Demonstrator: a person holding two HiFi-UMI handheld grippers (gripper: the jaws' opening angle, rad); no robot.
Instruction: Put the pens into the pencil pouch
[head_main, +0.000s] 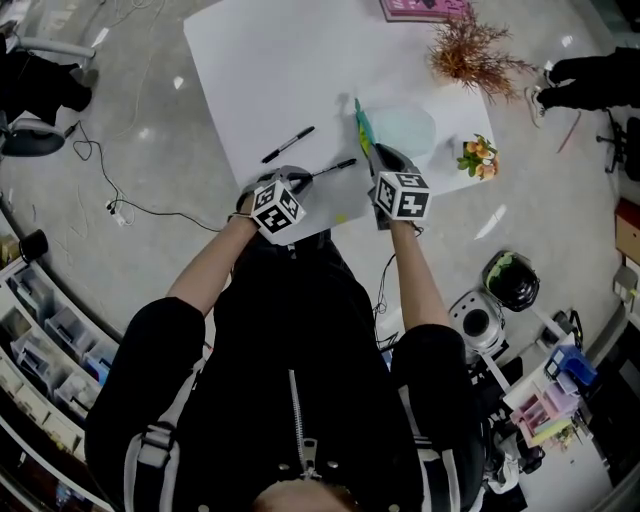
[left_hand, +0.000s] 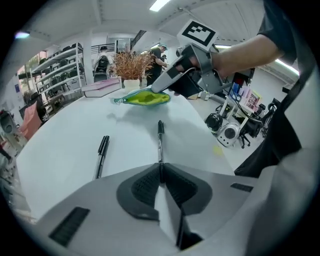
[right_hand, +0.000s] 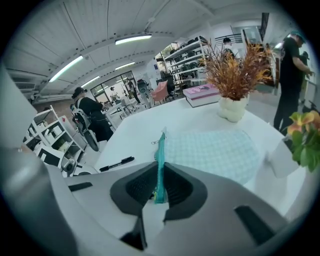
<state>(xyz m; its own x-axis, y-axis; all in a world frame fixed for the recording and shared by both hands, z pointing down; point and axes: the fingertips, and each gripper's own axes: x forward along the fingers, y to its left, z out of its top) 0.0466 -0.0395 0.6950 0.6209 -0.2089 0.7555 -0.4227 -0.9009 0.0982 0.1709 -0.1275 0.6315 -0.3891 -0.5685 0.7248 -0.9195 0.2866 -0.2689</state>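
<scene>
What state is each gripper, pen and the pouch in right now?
near pen: gripped at one end.
far pen: loose on the table.
pencil pouch: pinched at its teal zipper edge.
left hand-held gripper: shut on the near pen.
right hand-held gripper: shut on the pencil pouch.

Big open workshop rm. Glossy grey floor (head_main: 140, 120) w/ black cables (head_main: 118, 210) trailing at left. White bench (head_main: 260, 70) mid-rm. Dried plant in white pot (right_hand: 235, 75) & pink books (right_hand: 202, 95) sit at its far end, small flower pot (head_main: 478, 158) on its right edge. Metal shelf racks (right_hand: 192, 52) far back, storage bins (head_main: 45, 320) near left. Ribbed white ceiling (right_hand: 100, 25) w/ strip lights (right_hand: 132, 39). People (right_hand: 90, 112) stand far off.
</scene>
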